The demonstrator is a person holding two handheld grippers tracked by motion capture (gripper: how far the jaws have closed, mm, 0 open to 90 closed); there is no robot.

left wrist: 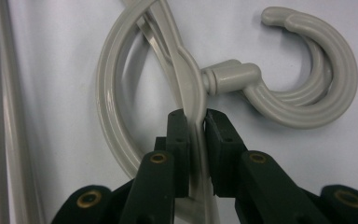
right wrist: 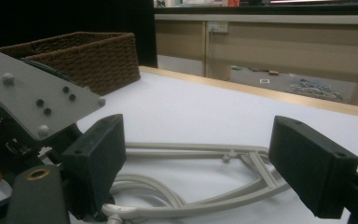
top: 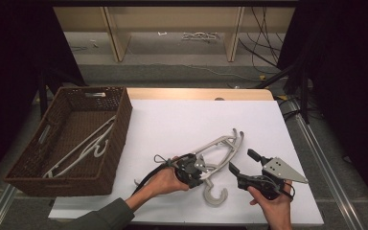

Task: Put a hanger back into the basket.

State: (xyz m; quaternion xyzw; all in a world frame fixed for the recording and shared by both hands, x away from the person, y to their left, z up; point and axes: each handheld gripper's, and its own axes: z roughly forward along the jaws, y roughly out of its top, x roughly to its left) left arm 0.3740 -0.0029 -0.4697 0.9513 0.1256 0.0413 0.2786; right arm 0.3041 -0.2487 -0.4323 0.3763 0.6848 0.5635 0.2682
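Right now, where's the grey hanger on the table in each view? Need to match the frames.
High view: hanger lies at lower centre of the white table, hook toward the person, left claw shut on it.
Left gripper view: hanger at centre, neck pinched between the jaws, hook at upper right.
Right gripper view: hanger lies low, between the open jaws.
Shared landmark: the white table.
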